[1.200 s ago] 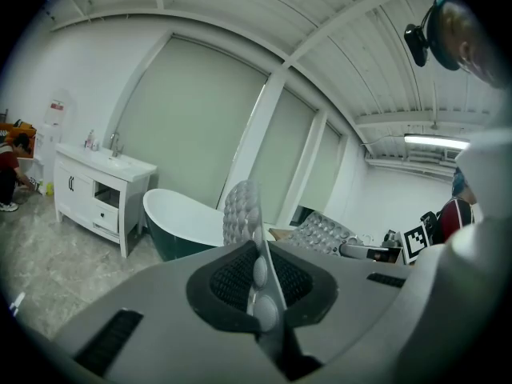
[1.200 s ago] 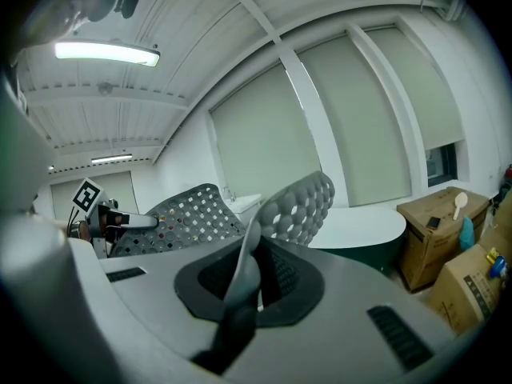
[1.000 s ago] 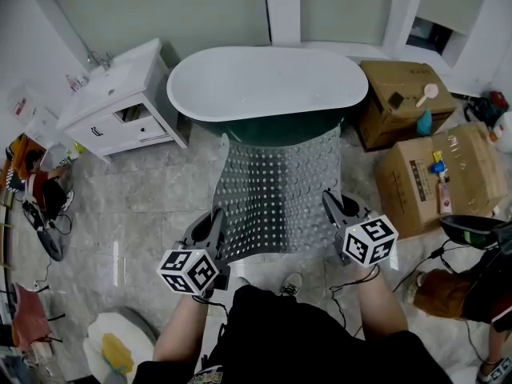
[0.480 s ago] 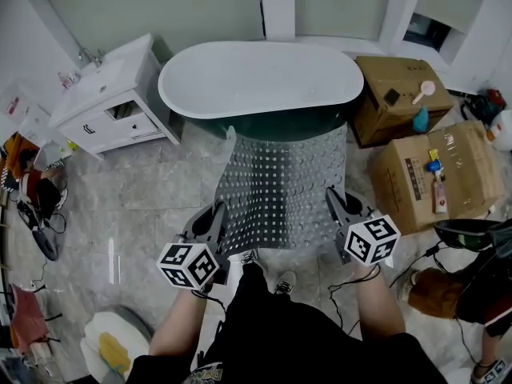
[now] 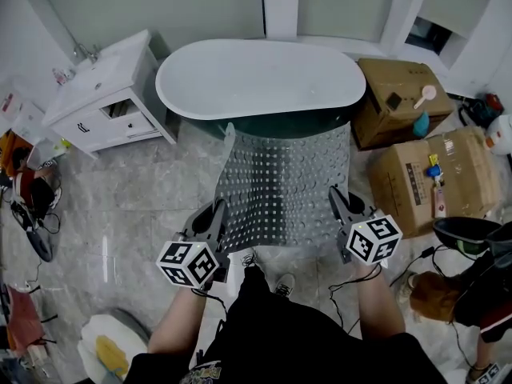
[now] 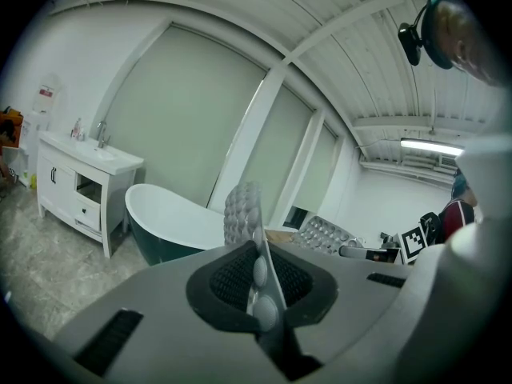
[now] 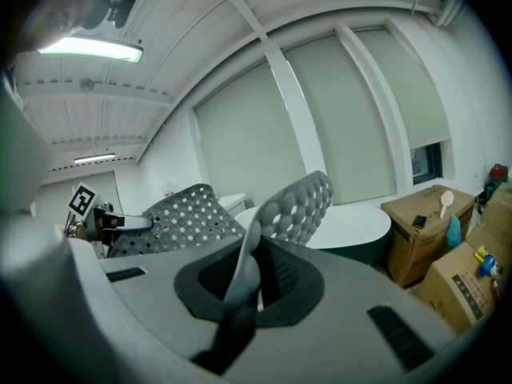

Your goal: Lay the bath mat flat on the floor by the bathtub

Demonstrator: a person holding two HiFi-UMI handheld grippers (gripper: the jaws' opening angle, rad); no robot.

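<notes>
Down the middle of the head view, the grey, hole-studded bath mat (image 5: 286,186) is stretched between the two grippers, its near corners held up and its far edge reaching toward the dark green side of the white bathtub (image 5: 260,78) at the top centre. The mat's far-left corner curls upward; whether the far edge touches the floor (image 5: 136,190) cannot be told.

At lower left, the left gripper (image 5: 214,217) has its jaws clamped together on the mat's near-left corner; in its own view the bumpy edge of the mat stands upright, pinched between the ribbed pads. At lower right, the right gripper (image 5: 336,204) likewise has its jaws closed on the near-right corner, the mat bending up and away from them in its own view.

A white vanity (image 5: 104,94) stands at the upper left, beside the tub's left end. Two cardboard boxes (image 5: 400,102) sit at the right, near the tub's other end.
</notes>
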